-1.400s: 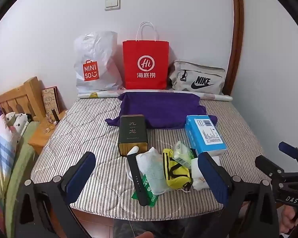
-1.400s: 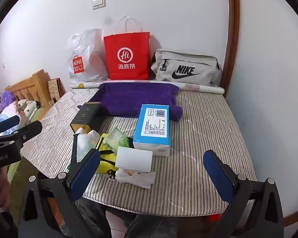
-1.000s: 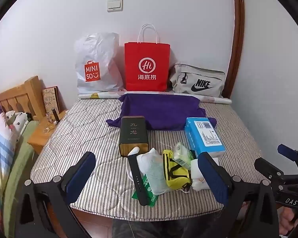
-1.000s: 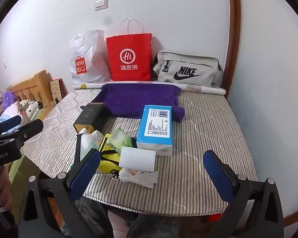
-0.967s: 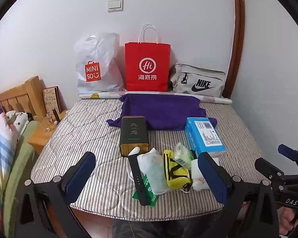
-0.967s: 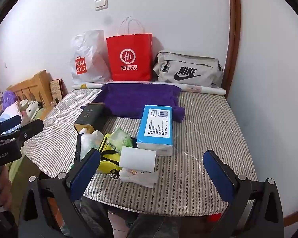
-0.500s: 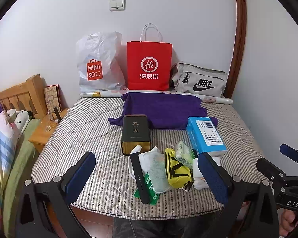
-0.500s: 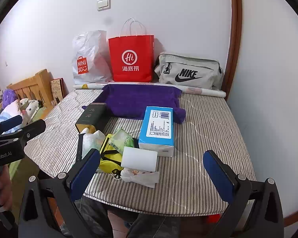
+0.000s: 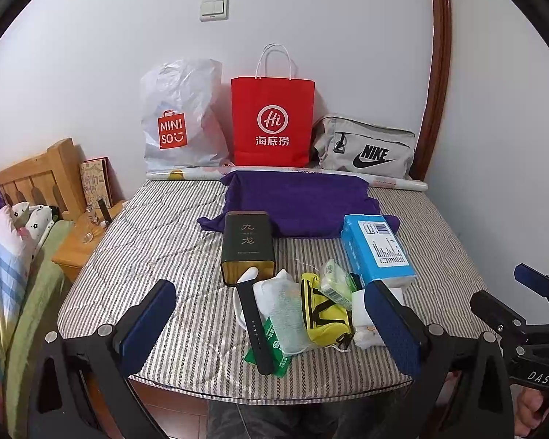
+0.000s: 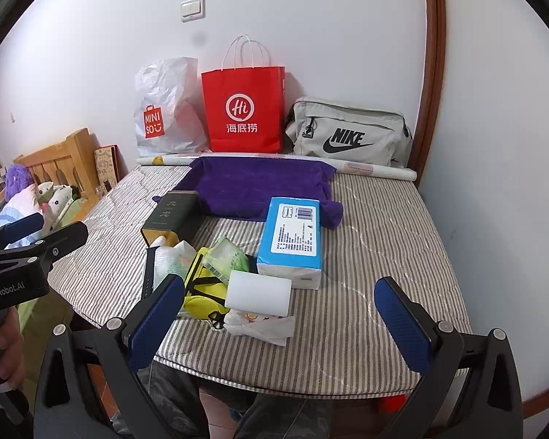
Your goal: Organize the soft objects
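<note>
**Two open grippers before a cluttered striped mattress**

Two hand-held grippers frame the scene. The left gripper, low in its own view, has its blue-padded jaws spread wide with nothing between them; the right gripper is likewise spread and empty, low in its view. Both hover at the near edge of the striped mattress, touching none of the items.

Three bags stand against the wall in the upper centre: one white plastic bag, one red paper bag and one grey sports bag. One purple towel lies spread just below them.

In the centre lie one dark tin box and one blue tissue pack, its far end resting on the towel's edge. A pile of small items sits between and below these: one yellow pouch, one pale green wipes packet, one white sock, one black strap, one white roll and one crumpled white wrapper.

One wooden headboard occupies the left edge.
</note>
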A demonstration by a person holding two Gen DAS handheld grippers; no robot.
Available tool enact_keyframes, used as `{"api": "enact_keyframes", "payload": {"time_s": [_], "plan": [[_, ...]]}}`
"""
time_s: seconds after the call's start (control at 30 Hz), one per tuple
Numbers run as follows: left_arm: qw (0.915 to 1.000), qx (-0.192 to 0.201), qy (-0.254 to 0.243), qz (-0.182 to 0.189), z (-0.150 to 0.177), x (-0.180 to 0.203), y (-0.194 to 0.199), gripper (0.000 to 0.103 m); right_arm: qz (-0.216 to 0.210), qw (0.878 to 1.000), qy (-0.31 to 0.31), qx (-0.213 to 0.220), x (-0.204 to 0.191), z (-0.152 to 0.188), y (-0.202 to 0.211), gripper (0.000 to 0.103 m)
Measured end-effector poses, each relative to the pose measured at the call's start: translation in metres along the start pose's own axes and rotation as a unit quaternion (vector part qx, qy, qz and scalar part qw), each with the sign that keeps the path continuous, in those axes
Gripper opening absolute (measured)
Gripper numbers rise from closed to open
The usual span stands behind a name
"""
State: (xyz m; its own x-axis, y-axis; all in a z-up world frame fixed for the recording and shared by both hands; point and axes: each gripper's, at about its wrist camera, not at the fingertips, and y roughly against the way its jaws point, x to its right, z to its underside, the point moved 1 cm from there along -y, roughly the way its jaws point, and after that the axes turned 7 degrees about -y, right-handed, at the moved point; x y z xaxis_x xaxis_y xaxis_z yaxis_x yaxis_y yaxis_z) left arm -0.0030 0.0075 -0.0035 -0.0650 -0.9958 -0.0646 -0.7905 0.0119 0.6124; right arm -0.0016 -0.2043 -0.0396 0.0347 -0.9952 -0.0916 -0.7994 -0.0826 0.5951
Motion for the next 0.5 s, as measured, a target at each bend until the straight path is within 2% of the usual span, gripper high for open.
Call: {"api": "enact_keyframes", "payload": {"time_s": [0.5], "plan": [[1.0,0.0,0.0,0.001,0.0022,0.0014,0.0003,0.103,0.001,1.0,-0.001,0.001,0.0012,0.0007,0.001,0.103]]}}
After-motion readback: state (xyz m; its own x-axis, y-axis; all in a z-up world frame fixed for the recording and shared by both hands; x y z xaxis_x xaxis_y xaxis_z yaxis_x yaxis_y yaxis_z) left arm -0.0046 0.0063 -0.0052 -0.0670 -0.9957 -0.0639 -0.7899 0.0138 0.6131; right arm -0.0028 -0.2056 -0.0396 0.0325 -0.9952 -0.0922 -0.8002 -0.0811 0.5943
